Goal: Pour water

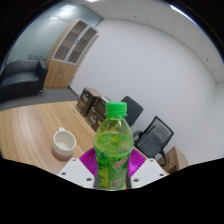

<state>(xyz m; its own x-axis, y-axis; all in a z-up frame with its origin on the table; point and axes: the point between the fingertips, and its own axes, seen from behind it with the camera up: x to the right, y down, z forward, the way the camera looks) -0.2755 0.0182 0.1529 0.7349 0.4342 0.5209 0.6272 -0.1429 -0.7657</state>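
A green plastic bottle with a green cap stands upright between my fingers, and both purple pads press against its sides. My gripper is shut on the bottle, which hangs above the wooden table. A white cup sits on the table to the left of the bottle, a little beyond the fingers. The bottle's lower part is hidden below the fingers.
Black office chairs stand along the table's far side, with a brown box-like object at the table's far end. A dark sofa and a wooden cabinet line the far left wall.
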